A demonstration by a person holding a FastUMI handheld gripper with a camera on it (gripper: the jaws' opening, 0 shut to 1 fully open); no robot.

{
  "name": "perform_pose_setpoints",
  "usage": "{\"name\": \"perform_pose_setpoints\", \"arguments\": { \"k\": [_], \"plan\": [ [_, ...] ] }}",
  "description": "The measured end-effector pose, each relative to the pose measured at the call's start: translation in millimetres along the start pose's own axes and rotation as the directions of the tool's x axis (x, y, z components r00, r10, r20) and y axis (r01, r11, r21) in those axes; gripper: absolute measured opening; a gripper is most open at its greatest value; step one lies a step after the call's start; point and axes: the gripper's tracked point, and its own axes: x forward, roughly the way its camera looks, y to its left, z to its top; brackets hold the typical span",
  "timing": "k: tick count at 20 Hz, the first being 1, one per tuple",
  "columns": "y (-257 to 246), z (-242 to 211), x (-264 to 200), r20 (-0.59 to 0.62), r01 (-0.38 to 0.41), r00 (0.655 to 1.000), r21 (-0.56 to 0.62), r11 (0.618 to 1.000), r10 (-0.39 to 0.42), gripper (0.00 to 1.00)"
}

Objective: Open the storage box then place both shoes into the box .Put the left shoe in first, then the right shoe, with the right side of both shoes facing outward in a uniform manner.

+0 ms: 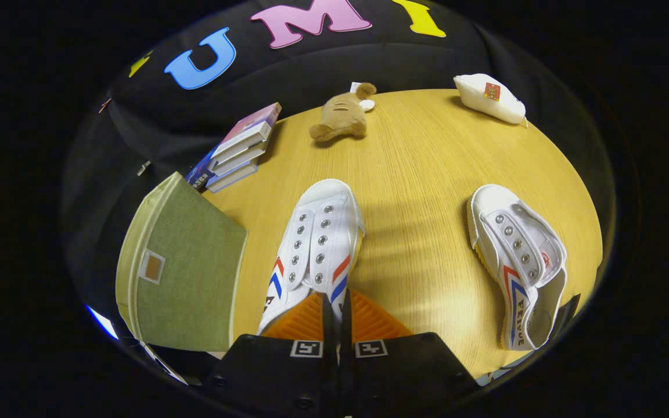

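while claw [334, 310] sits nearly closed on heel rim of near shoe [318, 244], fingers pinched narrow w/ thin canvas edge apparently between them; full contact of both pads not confirmable. near shoe lies on desk [421, 157], toe pointing away, just ahead of fingers. second shoe [517, 261] well apart to the right, tipped on its side. storage box [180, 270], green fabric, just left of near shoe, lid apparently closed. books [236, 154], plush toy [340, 113], white pouch [490, 98] beyond, at far desk edge. handling est.: canvas upper soft, light, collapses under squeeze; rubber sole stiffer. grip heel collar or sole sidewall, not tongue. box walls prob. soft fabric, may flex on opening.
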Motion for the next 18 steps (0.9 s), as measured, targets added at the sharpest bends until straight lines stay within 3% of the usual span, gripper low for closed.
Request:
{"name": "perform_pose_setpoints", "arguments": {
  "k": [11,18],
  "plan": [
    [100,91,-91,0.125,-0.1,0.987,-0.017,0.995,0.101,0.05],
    [196,85,-92,0.06,-0.215,0.975,-0.018,0.976,0.216,0.05]
  ]
}}
